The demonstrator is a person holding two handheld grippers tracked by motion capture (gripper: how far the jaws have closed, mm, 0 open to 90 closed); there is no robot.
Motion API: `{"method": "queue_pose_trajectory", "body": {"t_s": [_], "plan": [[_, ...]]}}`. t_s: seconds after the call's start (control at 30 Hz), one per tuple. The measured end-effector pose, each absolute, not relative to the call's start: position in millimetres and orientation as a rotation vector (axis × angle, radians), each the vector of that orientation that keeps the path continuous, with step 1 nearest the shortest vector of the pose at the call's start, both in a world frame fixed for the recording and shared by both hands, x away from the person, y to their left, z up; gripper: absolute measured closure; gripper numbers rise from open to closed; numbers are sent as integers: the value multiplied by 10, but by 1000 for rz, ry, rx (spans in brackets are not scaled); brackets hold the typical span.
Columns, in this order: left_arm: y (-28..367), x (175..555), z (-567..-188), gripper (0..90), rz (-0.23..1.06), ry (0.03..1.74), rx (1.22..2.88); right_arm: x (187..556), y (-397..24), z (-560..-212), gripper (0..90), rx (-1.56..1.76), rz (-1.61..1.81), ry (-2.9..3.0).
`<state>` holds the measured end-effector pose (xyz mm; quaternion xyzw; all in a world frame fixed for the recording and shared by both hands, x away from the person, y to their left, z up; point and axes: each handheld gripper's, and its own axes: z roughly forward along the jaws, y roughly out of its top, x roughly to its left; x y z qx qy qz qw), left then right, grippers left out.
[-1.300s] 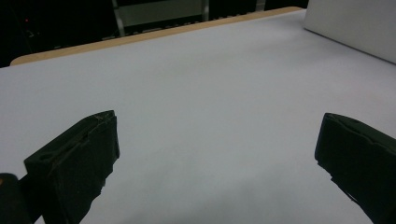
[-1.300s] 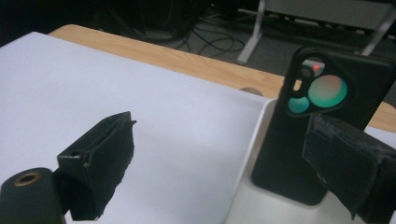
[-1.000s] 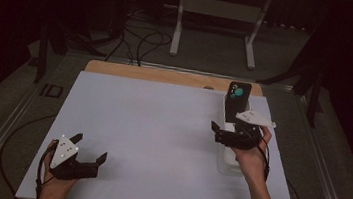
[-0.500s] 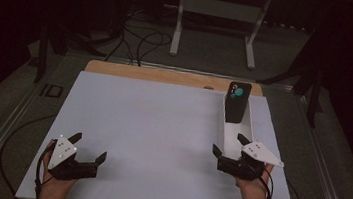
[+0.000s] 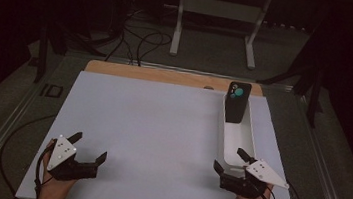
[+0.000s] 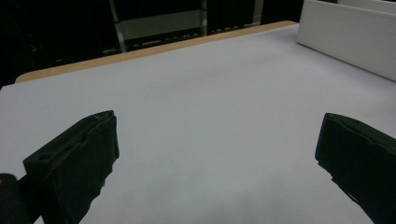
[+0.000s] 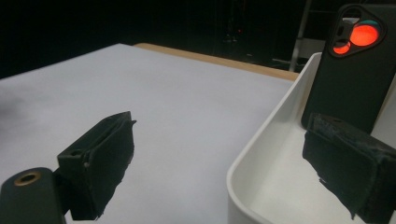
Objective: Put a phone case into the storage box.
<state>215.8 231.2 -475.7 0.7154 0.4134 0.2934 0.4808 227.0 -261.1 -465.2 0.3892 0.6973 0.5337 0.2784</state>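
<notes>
**Both grippers resting wide apart, phone case standing in the tray**

Sitting at the near right corner of the white tabletop (image 5: 161,128): the right gripper (image 5: 229,167), held from below by a hand, black fingers (image 5: 219,168) spread apart and grasping nothing. Hovering just at the near end of the long white plastic tray (image 5: 250,138), one finger on the tray's side, the other over the bare tabletop to its left. Looking along those fingers in the right gripper view: the right gripper (image 7: 224,154) straddling the tray's (image 7: 261,154) near rim, one finger (image 7: 100,154) over the white surface, the other inside the tray's line.

Standing upright at the far end of the tray: a black phone case (image 5: 237,102) with a rounded camera cutout showing teal and dark discs, leaning against the tray's far wall. Appearing in the right gripper view as the same black case (image 7: 355,79), cutout glowing orange-red there, well beyond the fingers and not touching them.

Lying at the near left corner of the tabletop: the left gripper (image 5: 89,149), grey three-cornered plate on top, fingers likewise released and empty, well apart from the tray. Showing in the left gripper view: the left gripper (image 6: 215,144) with fingers (image 6: 77,161) wide open over bare white surface, tray wall (image 6: 345,39) at the upper right.
</notes>
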Motion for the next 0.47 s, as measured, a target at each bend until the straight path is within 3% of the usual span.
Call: {"method": "queue_pose_trajectory", "body": {"t_s": [0.47], "plan": [[2290, 2146, -4758, 1, 715, 992, 1756, 2229, -2713, -4725, 88, 1060, 1454, 1828]]}}
